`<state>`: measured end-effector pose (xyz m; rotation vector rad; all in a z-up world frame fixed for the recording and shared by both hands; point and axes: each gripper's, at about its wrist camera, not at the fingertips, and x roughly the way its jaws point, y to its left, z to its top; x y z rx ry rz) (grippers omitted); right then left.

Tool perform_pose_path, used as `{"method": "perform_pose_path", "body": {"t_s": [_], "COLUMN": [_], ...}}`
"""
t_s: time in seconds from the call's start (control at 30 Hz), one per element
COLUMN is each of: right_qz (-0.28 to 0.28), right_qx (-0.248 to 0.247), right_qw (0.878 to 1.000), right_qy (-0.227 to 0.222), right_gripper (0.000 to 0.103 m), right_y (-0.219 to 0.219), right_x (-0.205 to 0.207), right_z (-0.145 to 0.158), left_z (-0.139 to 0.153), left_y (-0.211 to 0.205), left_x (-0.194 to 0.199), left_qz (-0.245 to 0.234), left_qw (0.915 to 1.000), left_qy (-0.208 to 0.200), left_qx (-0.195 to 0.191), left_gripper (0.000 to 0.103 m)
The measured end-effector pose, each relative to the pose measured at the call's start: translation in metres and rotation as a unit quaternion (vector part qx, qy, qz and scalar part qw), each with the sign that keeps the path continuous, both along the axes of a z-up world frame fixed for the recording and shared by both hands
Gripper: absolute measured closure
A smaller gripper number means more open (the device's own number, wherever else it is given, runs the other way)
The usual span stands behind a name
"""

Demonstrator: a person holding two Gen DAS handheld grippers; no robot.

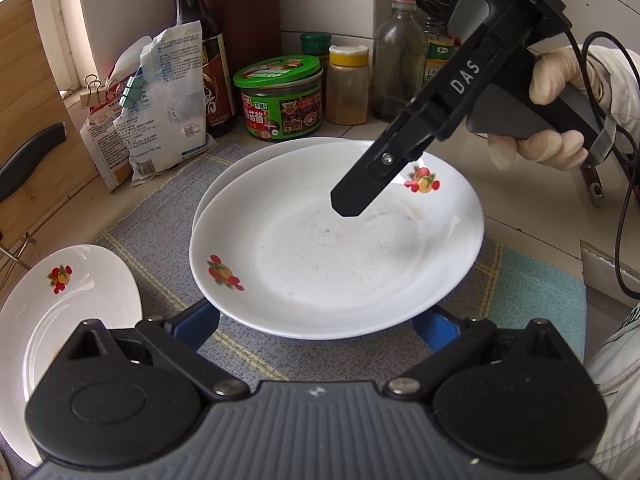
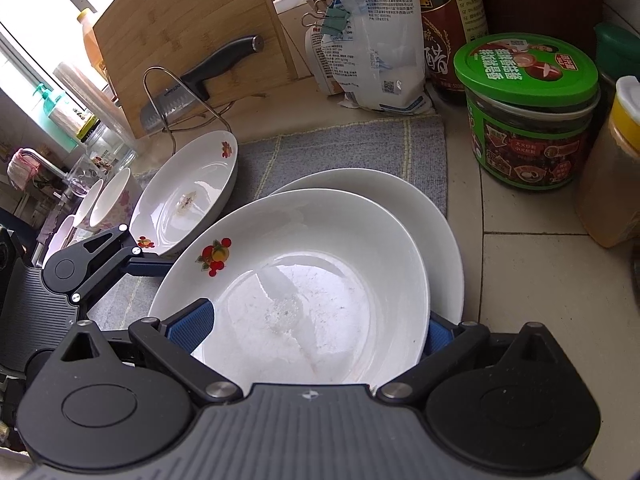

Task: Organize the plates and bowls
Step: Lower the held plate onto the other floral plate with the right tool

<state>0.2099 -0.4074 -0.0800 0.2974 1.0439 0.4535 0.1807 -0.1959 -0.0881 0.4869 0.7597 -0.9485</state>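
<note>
A white plate with fruit prints (image 1: 320,256) (image 2: 304,276) rests slightly off-centre on a plain white plate (image 1: 240,168) (image 2: 432,216) on a blue-grey mat (image 1: 168,248). My left gripper (image 1: 320,320) is open, its blue fingertips (image 1: 200,324) spread wide and hidden under the top plate's near rim; the right wrist view shows it (image 2: 148,268) reaching in from the left. My right gripper (image 2: 316,332) is open, hovering over the same plate; in the left wrist view a gloved hand holds it (image 1: 352,200) above the far side. A third fruit-print plate (image 1: 72,304) (image 2: 188,196) lies to the left.
Floral bowls (image 2: 108,196) stand beyond the third plate. Behind the mat are a green-lidded jar (image 1: 280,96) (image 2: 528,108), a yellow-capped spice jar (image 1: 348,84), bottles, clipped bags (image 1: 164,100) and a cutting board with a knife (image 2: 188,32). Bare tiled counter lies to the right (image 2: 532,288).
</note>
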Motion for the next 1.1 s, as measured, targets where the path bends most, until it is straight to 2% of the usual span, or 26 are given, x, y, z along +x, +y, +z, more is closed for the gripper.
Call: {"method": "perform_pose_path", "body": {"t_s": [0.6,1.1], "right_qz": [-0.018,-0.036], "right_qx": [-0.012,-0.03], "right_qw": [1.0,0.999], "right_qy": [-0.005,-0.002], "right_gripper": [0.0,0.0], "right_y": [-0.002,0.0], "right_x": [-0.012,-0.016], "right_z": [0.008,0.016], "left_z": [-0.002,-0.003], "left_y": [0.001,0.001], "left_x": [0.001,-0.003], "left_qz": [0.009,0.035], "left_qw": [0.9999,0.9992], "left_qy": [-0.005,0.005], "left_qx": [-0.007,-0.016], "left_gripper": [0.001,0.001]}}
